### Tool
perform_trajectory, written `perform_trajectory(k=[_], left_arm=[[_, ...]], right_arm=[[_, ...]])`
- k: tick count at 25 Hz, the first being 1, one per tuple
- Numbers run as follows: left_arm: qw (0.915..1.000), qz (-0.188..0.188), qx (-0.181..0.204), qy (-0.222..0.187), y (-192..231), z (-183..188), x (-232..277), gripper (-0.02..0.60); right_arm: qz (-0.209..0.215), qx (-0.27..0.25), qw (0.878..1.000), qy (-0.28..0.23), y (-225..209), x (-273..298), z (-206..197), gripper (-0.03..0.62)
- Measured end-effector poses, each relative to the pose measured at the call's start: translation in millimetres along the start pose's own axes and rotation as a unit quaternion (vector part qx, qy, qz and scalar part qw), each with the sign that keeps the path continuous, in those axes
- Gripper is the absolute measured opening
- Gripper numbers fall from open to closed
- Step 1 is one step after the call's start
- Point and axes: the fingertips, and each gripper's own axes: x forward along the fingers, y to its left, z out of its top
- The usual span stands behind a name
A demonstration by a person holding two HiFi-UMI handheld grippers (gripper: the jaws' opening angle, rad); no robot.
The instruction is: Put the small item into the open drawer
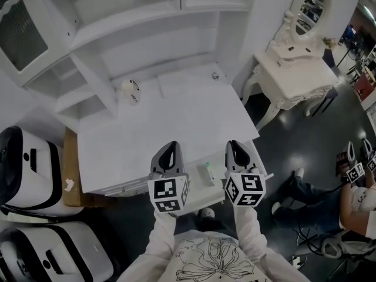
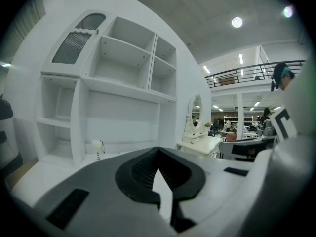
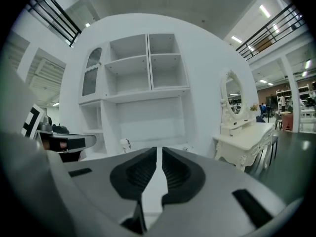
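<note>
Left gripper (image 1: 170,145), right gripper (image 1: 234,144) empty; small item (image 1: 207,173) in drawer (image 1: 204,196)

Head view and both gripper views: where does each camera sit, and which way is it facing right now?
Head view: on the person's head, looking steeply down on the white desk; shows left gripper, right gripper and white sleeves.
Left gripper view: rides the left gripper, facing the shelf unit along its own closed jaws.
Right gripper view: rides the right gripper, facing the same shelves along its closed jaws.
Shared: both gripper views show the mirrored dressing table at right.
</note>
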Motion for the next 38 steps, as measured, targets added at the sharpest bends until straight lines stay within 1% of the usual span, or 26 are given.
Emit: perform_trajectory(k=[6,12,28,38], left_arm=[[0.9997,0.001,0.007,-0.023,-9,18,-10,0.002],[0.9992,0.009,0.014,-0.035,-8,24,-21,0.002],[0.9989,0.02,0.016,-0.04,-7,28,-28,0.002],[0.999,0.019,0.014,-0.039,-3,27,-29,0.003]], right_arm=[[0.0,0.002,1.0,-0.023,-3,-13,16,0.031],[0.003,0.005,0.999,-0.043,1,-22,26,0.029],[0.011,0.001,0.999,-0.044,3,-24,27,0.025],[0.012,0.002,0.999,-0.039,8,-23,25,0.024]])
